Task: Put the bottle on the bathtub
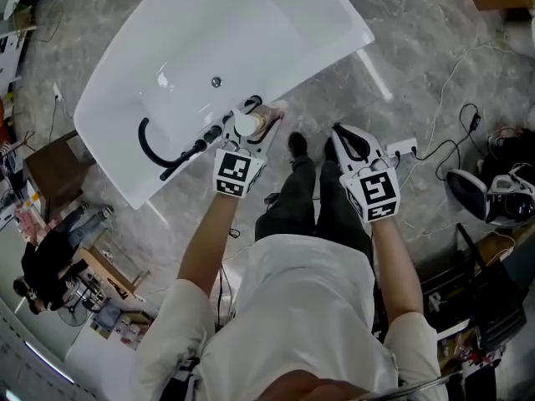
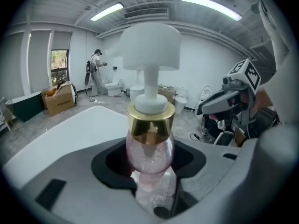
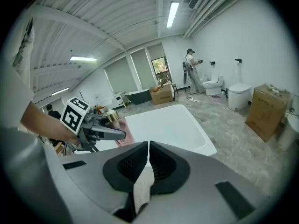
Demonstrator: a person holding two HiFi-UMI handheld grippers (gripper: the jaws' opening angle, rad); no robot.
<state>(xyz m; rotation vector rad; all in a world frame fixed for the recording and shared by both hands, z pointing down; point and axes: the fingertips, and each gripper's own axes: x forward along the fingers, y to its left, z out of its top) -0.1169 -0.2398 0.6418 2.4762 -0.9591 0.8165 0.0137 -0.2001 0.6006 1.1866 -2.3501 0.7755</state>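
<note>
Your left claw [image 1: 253, 114] is clamped on the pink glittery pump bottle [image 2: 149, 148], the clear round-bellied one with a gold collar and a white pump head. The jaws pinch it low on the belly, under the collar. The bottle sits upright in the grip, over the near long edge of the white glossy bathtub [image 1: 192, 23], about midway along it. I can't tell whether its base touches the rim. Your right claw [image 1: 347, 136] has its jaws pressed together on nothing. It is off the tub, over the floor by your legs, well apart from the bottle.

Risks from here, as I judge them:
- The rim looks narrow and slick. If you open before the base sits flat, the bottle can slide into the basin or drop to the floor.
- The tall pump makes it top-heavy. Any tilt when you let go and it tips.
- The belly is round, so it may roll or twist in the jaws as you lower it. Open slowly.
- The black hose [image 1: 155, 149] and its black fittings lie just beside the bottle on the rim. Brush them on the way down or when backing off and you knock the bottle over.
- Pull the left claw straight back, or a jaw can catch the belly and drag the bottle off the edge.
</note>
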